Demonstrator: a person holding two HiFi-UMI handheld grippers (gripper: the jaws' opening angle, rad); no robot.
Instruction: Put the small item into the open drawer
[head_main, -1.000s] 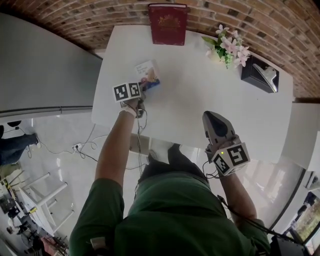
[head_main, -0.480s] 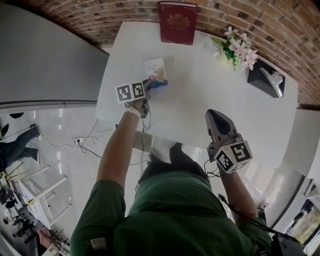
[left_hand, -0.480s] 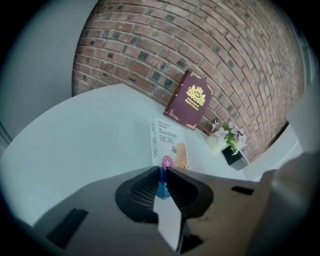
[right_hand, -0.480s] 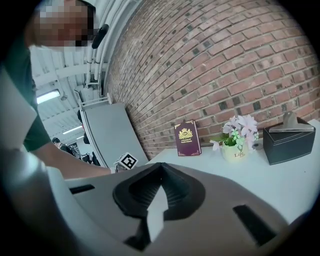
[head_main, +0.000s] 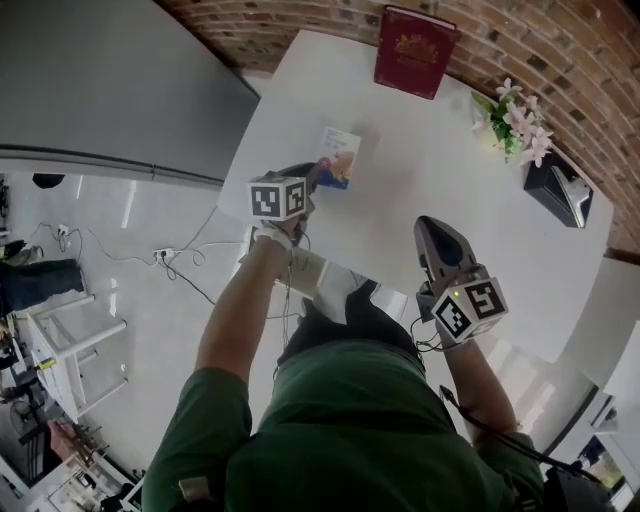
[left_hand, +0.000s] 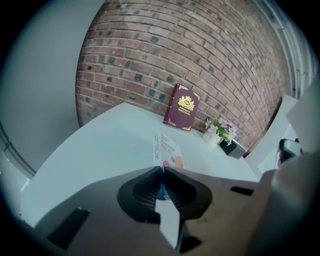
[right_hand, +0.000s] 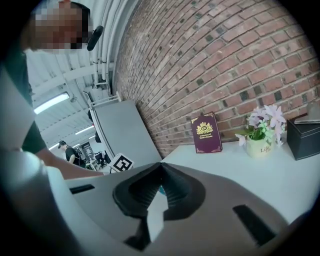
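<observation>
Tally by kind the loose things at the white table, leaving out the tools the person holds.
Red book: 1
Flower pot: 1
Black tissue box: 1
Small packet: 1
Total: 4

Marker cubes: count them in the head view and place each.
2. One cube on the left gripper, at the table's near-left corner; the other cube on the right gripper, at its near edge.
</observation>
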